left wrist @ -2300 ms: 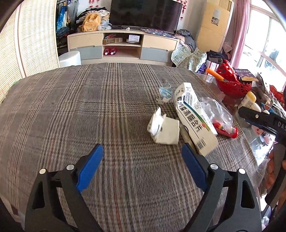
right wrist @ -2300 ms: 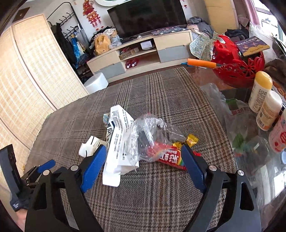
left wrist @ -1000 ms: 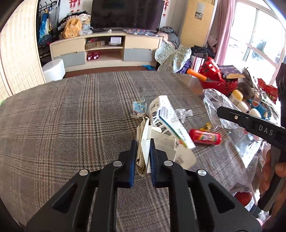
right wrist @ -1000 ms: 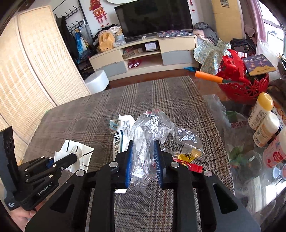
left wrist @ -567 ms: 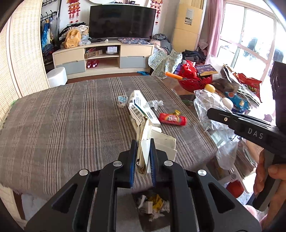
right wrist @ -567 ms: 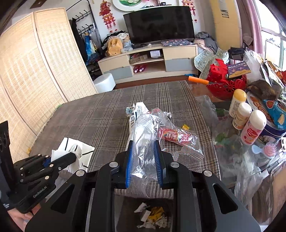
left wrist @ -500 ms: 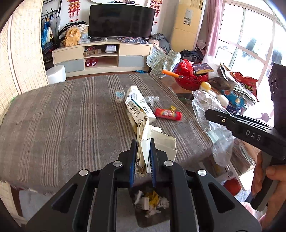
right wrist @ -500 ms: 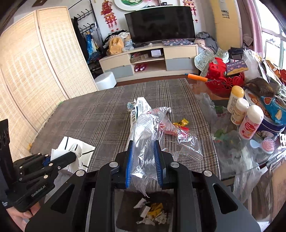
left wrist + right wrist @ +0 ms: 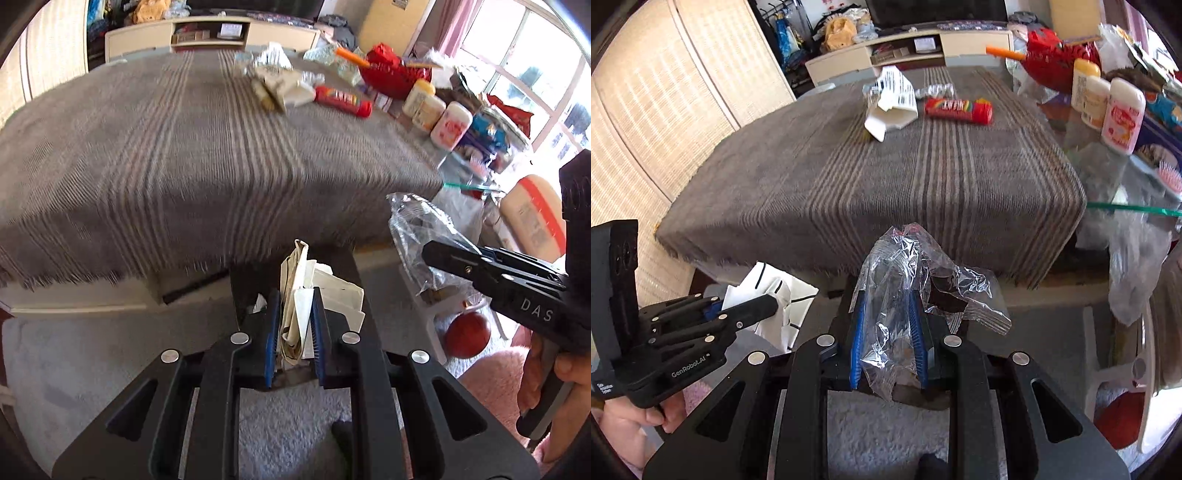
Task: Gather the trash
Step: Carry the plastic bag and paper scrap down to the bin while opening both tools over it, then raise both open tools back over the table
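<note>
My left gripper [image 9: 293, 328] is shut on a crumpled white paper carton [image 9: 317, 291], held low in front of the table's near edge, over the grey carpet. My right gripper [image 9: 888, 336] is shut on a clear plastic bag [image 9: 905, 280] at about the same height, to the right; it also shows in the left wrist view [image 9: 417, 236]. The left gripper with its carton shows in the right wrist view [image 9: 764, 299]. On the plaid tablecloth [image 9: 886, 166] lie a white carton [image 9: 892, 107], a red snack tube [image 9: 958, 110] and a small wrapper [image 9: 934, 89].
Lotion bottles [image 9: 1123, 114] and a red basket [image 9: 1049, 51] stand on a glass table at the right. A red ball [image 9: 467, 334] lies on the floor by a white stool. A TV cabinet [image 9: 214, 33] is at the back, a woven screen [image 9: 665, 92] at the left.
Both grippers have dropped from above the table to below its near edge, each still holding its piece of trash. The dark bin with scraps seen under them earlier is now hidden.
</note>
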Action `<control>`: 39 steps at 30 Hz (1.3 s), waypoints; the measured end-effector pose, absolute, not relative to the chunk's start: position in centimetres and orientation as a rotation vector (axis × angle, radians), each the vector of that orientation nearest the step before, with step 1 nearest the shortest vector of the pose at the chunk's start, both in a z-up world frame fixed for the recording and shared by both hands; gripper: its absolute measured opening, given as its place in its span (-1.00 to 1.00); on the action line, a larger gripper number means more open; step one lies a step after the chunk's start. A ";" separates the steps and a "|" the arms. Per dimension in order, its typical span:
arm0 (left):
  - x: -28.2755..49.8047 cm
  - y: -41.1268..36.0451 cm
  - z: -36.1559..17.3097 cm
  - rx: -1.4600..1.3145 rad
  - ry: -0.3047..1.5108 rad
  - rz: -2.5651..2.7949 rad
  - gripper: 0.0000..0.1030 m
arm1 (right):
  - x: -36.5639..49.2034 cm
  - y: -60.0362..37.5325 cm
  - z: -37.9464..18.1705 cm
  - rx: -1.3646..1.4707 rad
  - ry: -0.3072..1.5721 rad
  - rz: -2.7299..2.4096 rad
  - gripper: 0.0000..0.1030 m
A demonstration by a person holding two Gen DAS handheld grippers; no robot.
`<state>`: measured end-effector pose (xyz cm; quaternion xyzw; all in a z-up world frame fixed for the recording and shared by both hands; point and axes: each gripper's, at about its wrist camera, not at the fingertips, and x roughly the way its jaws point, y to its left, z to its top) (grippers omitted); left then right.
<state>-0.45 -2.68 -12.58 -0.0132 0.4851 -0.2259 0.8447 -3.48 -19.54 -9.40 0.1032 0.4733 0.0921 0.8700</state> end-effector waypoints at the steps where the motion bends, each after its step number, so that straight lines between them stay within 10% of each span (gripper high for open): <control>1: -0.5 -2.8 -13.6 -0.022 1.033 -0.475 -0.71 | -3.5 -19.3 -10.4 0.220 1.012 0.191 -0.54; 20: 1.9 -6.0 -25.6 -0.017 1.235 -0.542 -0.66 | -0.3 -19.8 -22.5 0.345 1.225 0.146 -0.45; 29: 2.3 -6.5 -26.0 0.000 1.244 -0.535 -0.20 | 0.3 -21.3 -23.1 0.420 1.243 0.101 0.01; 35: 2.0 -5.0 -24.5 -0.018 1.212 -0.482 0.81 | -0.1 -22.2 -22.3 0.387 1.216 0.043 0.85; 39: 1.8 -3.3 -23.5 -0.037 1.207 -0.423 0.84 | -0.9 -22.7 -20.5 0.338 1.166 0.013 0.93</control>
